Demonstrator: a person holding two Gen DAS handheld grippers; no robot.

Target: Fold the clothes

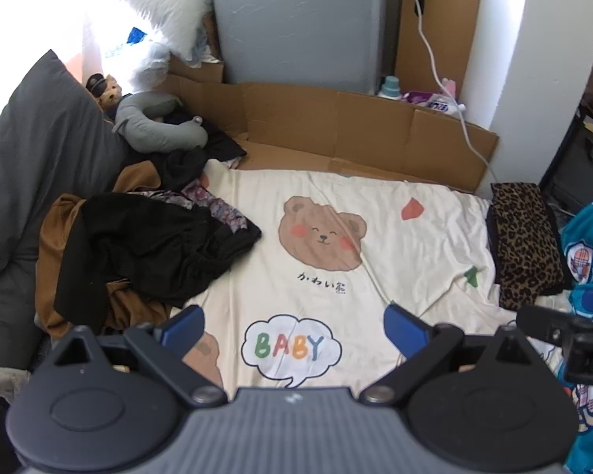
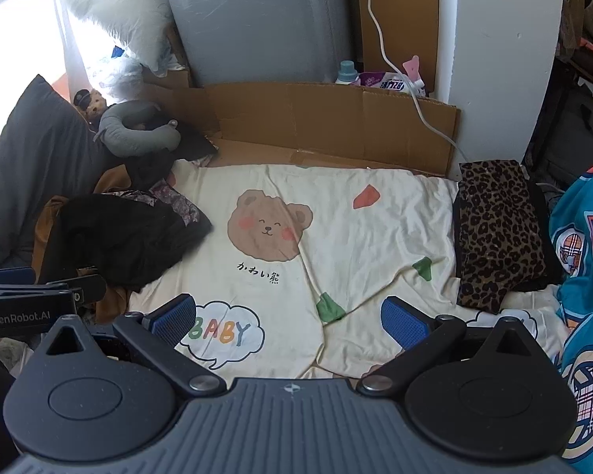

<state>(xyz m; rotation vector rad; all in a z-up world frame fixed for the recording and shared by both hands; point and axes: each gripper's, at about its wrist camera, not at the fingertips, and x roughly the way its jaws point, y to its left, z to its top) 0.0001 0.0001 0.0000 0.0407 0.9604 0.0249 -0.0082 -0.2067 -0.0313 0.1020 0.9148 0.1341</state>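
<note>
A bed filled the view, spread with a cream sheet printed with a bear face and a "BABY" speech bubble. Far left, a dark grey pillow leaned up, with a small teddy and a grey neck pillow tucked beside it. Just near of those sat the heap of clothes: a black garment crumpled on top, brown fabric under it, a floral piece poking out at the far edge, all unfolded on the sheet's left side. Along the far edge ran flattened cardboard, with a grey cabinet behind it and a white cable trailing down. Further right, a white wall column, then a leopard-print piece lying flat and folded at the sheet's right edge, touching a teal printed garment at the far right.

The left tongs hovered over the near sheet, blue pads spread wide, nothing between them. The right tongs hung just beside, equally wide and empty, above the sheet's creased middle.
</note>
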